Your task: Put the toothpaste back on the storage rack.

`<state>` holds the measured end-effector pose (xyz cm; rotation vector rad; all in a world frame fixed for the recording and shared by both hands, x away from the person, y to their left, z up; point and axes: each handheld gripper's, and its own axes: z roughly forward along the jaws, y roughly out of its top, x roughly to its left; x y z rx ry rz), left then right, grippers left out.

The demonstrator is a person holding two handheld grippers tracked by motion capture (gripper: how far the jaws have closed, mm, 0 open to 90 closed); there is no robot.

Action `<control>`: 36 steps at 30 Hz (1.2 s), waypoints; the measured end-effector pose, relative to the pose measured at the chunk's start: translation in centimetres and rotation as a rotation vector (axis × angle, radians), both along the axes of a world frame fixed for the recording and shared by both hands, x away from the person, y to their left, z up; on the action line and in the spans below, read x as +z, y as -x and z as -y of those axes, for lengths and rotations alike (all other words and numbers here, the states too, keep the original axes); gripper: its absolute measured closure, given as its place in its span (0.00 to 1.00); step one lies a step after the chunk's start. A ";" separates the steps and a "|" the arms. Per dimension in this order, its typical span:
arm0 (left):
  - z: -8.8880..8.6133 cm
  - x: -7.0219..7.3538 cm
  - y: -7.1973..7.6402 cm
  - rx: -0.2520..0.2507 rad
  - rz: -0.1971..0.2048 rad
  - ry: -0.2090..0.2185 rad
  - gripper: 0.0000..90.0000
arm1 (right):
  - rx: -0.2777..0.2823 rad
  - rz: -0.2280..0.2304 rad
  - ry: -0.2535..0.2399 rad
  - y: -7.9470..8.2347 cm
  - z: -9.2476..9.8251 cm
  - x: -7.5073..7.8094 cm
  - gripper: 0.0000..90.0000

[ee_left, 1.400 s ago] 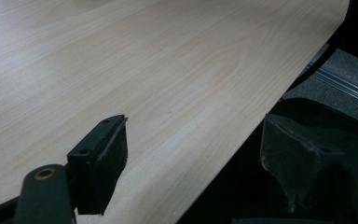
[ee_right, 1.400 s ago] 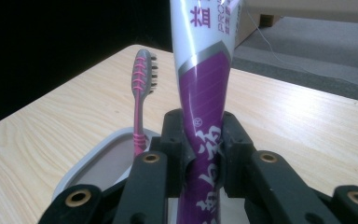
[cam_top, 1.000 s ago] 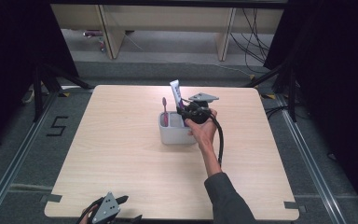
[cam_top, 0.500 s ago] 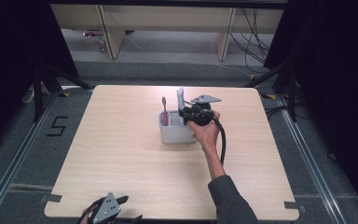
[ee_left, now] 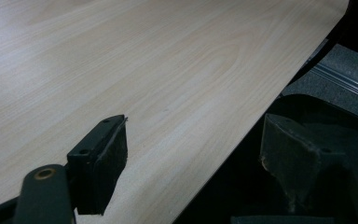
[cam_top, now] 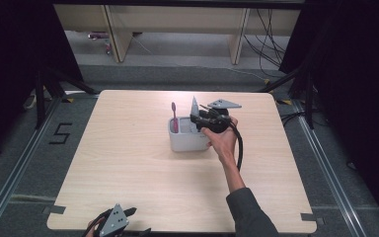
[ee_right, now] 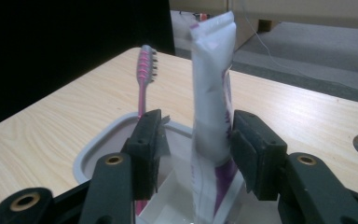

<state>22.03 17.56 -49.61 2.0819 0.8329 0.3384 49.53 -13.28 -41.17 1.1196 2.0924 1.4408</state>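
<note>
A white and purple toothpaste tube (ee_right: 212,84) stands upright in a grey-white holder (cam_top: 185,142) near the middle of the table. A pink toothbrush (cam_top: 174,116) stands in the holder's left part. My right gripper (ee_right: 196,135) is open around the tube: the right jaw is against it, and the left jaw stands a little off it. In the high view that gripper (cam_top: 201,118) sits at the holder's right rim, with the tube (cam_top: 194,105) rising beside it. My left gripper (cam_top: 116,222) rests at the table's near edge, open, with nothing between its jaws (ee_left: 196,140).
The light wooden table (cam_top: 128,168) has bare surface on all sides of the holder. Its near edge runs between my left jaws, with dark floor beyond. Shelving legs and cables lie on the floor behind the table.
The toothpaste tube has gone down into the holder and turned edge-on to the high camera, and the right hand has sunk slightly with it. The left gripper has stayed put.
</note>
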 end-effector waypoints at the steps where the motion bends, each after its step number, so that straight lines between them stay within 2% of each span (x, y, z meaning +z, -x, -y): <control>1: 0.0 0.0 0.0 0.002 -0.002 -0.002 0.25 | 0.003 -0.006 -0.002 0.2 0.0 0.2 0.58; 2: 0.0 -0.1 0.0 0.002 0.002 0.004 0.25 | -0.001 -0.003 -0.014 0.3 0.0 0.3 0.57; 3: 0.0 -0.1 0.0 0.002 0.003 0.004 0.25 | 0.003 -0.020 -0.022 0.5 0.0 0.5 0.55; 4: 0.0 0.0 0.0 0.002 -0.003 -0.004 0.25 | -0.002 -0.004 -0.024 0.5 0.1 0.5 0.54; 7: -0.1 0.0 -0.1 -0.008 0.000 -0.010 0.25 | 0.013 0.001 -0.022 0.7 0.5 0.8 0.50; 9: 0.0 0.0 0.0 -0.001 -0.003 -0.004 0.25 | 0.003 -0.006 -0.035 1.0 0.7 1.0 0.48; 12: 0.0 -0.1 0.0 -0.001 -0.003 -0.001 0.25 | 0.019 0.008 -0.026 1.2 1.2 1.2 0.47; 14: 0.0 -0.1 -0.1 -0.004 -0.003 0.003 0.25 | 0.011 0.002 -0.025 1.5 1.6 1.4 0.47; 18: -0.1 -0.1 -0.1 -0.003 -0.006 -0.023 0.25 | 0.015 0.004 -0.022 2.0 2.4 1.5 0.47; 19: 0.2 -0.2 0.0 0.009 -0.006 0.002 0.25 | 0.013 0.001 -0.025 2.3 2.8 1.5 0.47; 21: 0.2 -0.2 0.0 0.010 -0.006 0.001 0.25 | 0.008 -0.012 -0.039 2.6 3.2 1.6 0.47; 22: 0.2 -0.2 0.0 0.011 -0.005 0.004 0.25 | 0.024 0.011 -0.019 2.5 3.6 1.5 0.47; 23: 0.3 -0.3 0.0 0.015 -0.006 0.019 0.25 | 0.011 -0.003 -0.027 2.8 3.7 1.5 0.46; 24: 0.1 -0.2 -0.1 0.003 -0.006 -0.010 0.25 | 0.014 0.005 -0.019 2.9 4.1 1.5 0.46; 25: 0.1 -0.2 -0.1 0.003 -0.006 -0.010 0.25 | 0.009 0.016 -0.015 2.9 4.3 1.5 0.46; 26: 0.0 -0.1 -0.1 -0.007 -0.016 -0.015 0.25 | 0.005 -0.005 -0.028 3.2 4.6 1.5 0.46; 27: 0.1 -0.1 -0.1 -0.007 -0.014 -0.014 0.25 | 0.015 0.008 -0.021 3.2 4.9 1.5 0.46; 28: 0.1 -0.2 -0.1 -0.001 -0.009 -0.010 0.25 | -0.003 -0.013 -0.032 3.6 5.1 1.5 0.46; 30: 0.2 -0.2 -0.1 0.004 -0.009 0.000 0.25 | -0.002 0.009 -0.012 3.7 5.7 1.5 0.46; 32: 0.2 -0.2 -0.1 0.004 -0.009 -0.001 0.25 | -0.008 -0.019 -0.032 4.2 6.2 1.5 0.46; 33: 0.2 -0.2 -0.1 0.004 -0.009 -0.002 0.25 | -0.005 -0.011 -0.029 4.4 6.6 1.4 0.45; 34: 0.2 -0.2 -0.1 0.002 -0.009 -0.006 0.25 | -0.012 -0.018 -0.029 4.7 6.9 1.4 0.45; 35: 0.0 -0.2 -0.2 -0.002 -0.004 -0.028 0.25 | -0.015 -0.026 -0.040 5.0 7.1 1.3 0.45; 36: 0.0 -0.2 -0.2 -0.003 -0.004 -0.033 0.25 | -0.003 -0.011 -0.018 5.0 7.4 1.3 0.45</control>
